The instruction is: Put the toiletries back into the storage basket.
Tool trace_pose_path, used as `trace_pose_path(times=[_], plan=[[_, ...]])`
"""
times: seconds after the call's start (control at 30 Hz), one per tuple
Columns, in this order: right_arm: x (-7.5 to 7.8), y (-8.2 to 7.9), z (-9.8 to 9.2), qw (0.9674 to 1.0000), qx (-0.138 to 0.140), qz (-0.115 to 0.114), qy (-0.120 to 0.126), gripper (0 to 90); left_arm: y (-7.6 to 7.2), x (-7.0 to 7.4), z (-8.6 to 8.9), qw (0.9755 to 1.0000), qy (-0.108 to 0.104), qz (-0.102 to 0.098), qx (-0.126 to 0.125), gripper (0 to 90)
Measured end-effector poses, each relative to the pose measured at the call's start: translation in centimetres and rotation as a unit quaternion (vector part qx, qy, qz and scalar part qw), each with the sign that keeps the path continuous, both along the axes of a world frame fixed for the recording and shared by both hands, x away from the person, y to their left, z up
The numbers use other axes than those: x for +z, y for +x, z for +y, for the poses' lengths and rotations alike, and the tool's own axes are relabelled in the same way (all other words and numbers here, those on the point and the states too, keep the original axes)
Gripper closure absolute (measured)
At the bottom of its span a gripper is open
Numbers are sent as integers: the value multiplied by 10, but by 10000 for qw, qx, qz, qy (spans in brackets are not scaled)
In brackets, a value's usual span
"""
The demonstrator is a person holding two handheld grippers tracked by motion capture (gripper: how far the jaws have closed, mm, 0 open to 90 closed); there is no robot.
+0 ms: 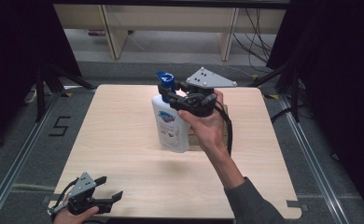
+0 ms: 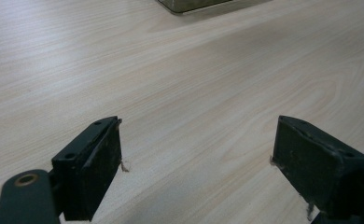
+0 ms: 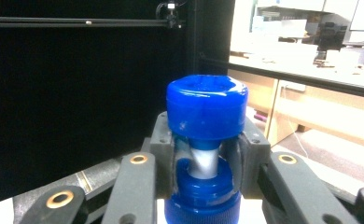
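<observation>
Right gripper view: right gripper [image 3: 203, 163] clamped on pump bottle [image 1: 171, 123] neck, likely for lifting; left gripper [image 1: 106, 192] parked, jaws apart, over table [image 1: 124, 140].

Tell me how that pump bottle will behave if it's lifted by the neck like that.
The pump bottle looks tall on a narrow base, so it probably tips easily if nudged. The right gripper clamps only the thin stem under the blue pump head, so the body may swing. The smooth plastic could slip.

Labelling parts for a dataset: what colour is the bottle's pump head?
Blue. The pump head shows best in the right gripper view.
</observation>
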State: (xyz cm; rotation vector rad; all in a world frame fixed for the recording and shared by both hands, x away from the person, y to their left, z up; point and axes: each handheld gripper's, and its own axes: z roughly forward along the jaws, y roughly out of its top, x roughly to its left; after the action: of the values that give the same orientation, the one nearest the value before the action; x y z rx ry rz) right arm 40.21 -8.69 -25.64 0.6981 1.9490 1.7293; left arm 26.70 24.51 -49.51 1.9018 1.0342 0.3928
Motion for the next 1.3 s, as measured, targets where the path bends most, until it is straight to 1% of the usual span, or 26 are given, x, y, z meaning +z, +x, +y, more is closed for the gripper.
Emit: trace_pose_path(times=[0.03, 0.07, 0.1, 0.13, 0.17, 0.2, 0.23, 0.3, 0.33, 0.37, 0.4, 0.47, 0.5, 0.57, 0.63, 0.73, 0.83, 0.87, 0.9, 0.93, 1.0, 1.17, 1.2, 1.23, 1.27, 1.3], plan=[[1, 0, -1, 10000, 2, 55, 33, 663, 0, 0, 0, 10000, -39, -13, 1, 149], [2, 2, -3, 10000, -18, -7, 34, 663, 1, -1, 0, 10000, -85, -16, -23, 149], [3, 3, -5, 10000, -35, -21, 48, 663, 1, -1, 0, 10000, -89, -19, -18, 149], [4, 4, -6, 9999, -55, 42, 84, 663, 1, -1, 0, 10000, -83, -22, -23, 149], [5, 5, -8, 9999, -109, -42, 45, 663, 1, -1, 0, 10000, -74, -23, -27, 149], [6, 6, -9, 9999, -120, -33, 70, 663, 1, -1, 0, 10000, -83, -14, -31, 149], [7, 7, -10, 9999, -130, 23, 107, 663, 1, 0, 1, 10000, -67, -19, -31, 149], [7, 11, -14, 9997, -215, -15, 139, 662, 1, 0, 1, 10000, -61, -27, -25, 149], [7, 12, -16, 9996, -239, 17, 165, 663, 0, 1, 1, 10000, 9, -10, -4, 149], [8, 13, -18, 9996, -264, -36, 131, 662, 1, -1, 0, 10000, -89, -11, -33, 149], [8, 13, -19, 9995, -271, 34, 178, 662, 2, 0, 0, 10000, -50, 5, -39, 149], [9, 17, -23, 9993, -340, 6, 173, 663, 2, 0, -1, 10000, -34, -4, -59, 149], [9, 18, -25, 9991, -370, 40, 194, 663, 2, -1, -2, 10000, -56, -19, -62, 149], [10, 21, -29, 9989, -434, 33, 174, 662, 1, -1, -1, 10000, -50, -18, -76, 149], [10, 25, -34, 9984, -523, 68, 205, 663, 2, 0, 0, 10000, -41, -2, -37, 149], [11, 31, -44, 9976, -669, 9, 155, 662, 1, -1, 1, 10000, -53, -16, -23, 149], [11, 34, -52, 9963, -848, -7, 124, 662, 1, 0, 0, 10000, -76, -20, -24, 149], [11, 35, -54, 9959, -901, 28, 120, 663, 1, -1, -1, 10000, -67, -25, -32, 149], [10, 37, -58, 9951, -981, -10, 102, 662, 1, -1, 0, 10000, -40, -17, -35, 150], [10, 39, -61, 9944, -1049, 31, 122, 662, 1, -1, 0, 10000, -30, -8, -37, 149], [9, 43, -68, 9928, -1190, -1, 134, 663, 2, -1, 0, 10000, -34, -1, -27, 149], [4, 53, -80, 9896, -1438, 37, 82, 662, 2, -1, -1, 10000, 18, 6, 10, 149], [3, 55, -83, 9890, -1478, 18, 45, 662, 2, -1, -1, 10000, 10, 3, 3, 149], [2, 57, -84, 9885, -1509, 56, 58, 662, 1, -1, -1, 10000, 2, -3, 4, 149], [1, 59, -86, 9875, -1574, 29, 42, 662, 1, -1, -1, 10000, 1, -5, 6, 149], [0, 61, -88, 9874, -1580, 74, 38, 662, 2, -1, 0, 10000, 0, -4, 4, 149]])
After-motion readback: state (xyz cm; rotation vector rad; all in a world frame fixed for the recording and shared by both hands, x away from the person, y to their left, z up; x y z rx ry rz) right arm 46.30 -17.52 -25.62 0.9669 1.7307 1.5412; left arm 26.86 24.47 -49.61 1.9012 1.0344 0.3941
